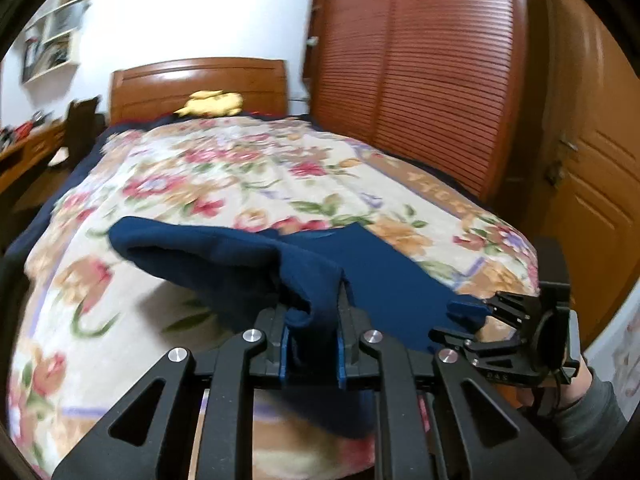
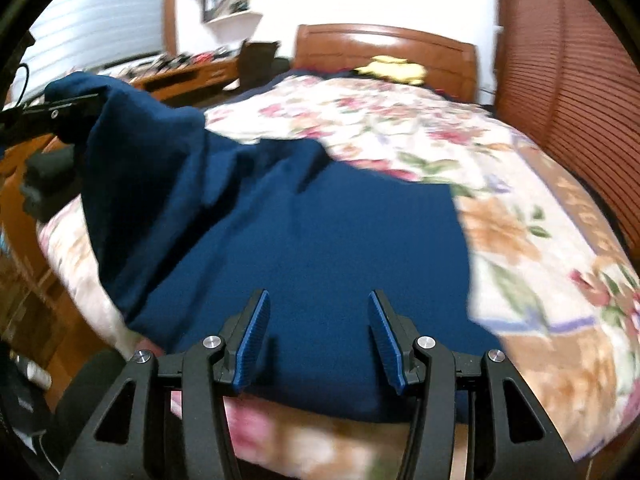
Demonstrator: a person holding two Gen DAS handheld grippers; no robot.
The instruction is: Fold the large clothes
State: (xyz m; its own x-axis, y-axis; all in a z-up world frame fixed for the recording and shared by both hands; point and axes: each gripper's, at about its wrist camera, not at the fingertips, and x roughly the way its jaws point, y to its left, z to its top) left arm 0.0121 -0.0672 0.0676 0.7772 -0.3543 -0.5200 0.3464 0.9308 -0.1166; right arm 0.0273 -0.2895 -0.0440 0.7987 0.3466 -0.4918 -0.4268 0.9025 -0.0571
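Left tongs (image 1: 313, 312) pinch what seems the navy garment's (image 2: 304, 248) sleeve for folding, while my right tongs (image 2: 318, 340) hover spread.

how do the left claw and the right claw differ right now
The left claw is shut on a bunched fold of the dark blue fabric garment; the right claw stands open with nothing pinched between its pads. The left claw holds its part of the cloth lifted off the floral bedspread; the right claw hovers over cloth lying flat. Both are black with ribbed blue pads.
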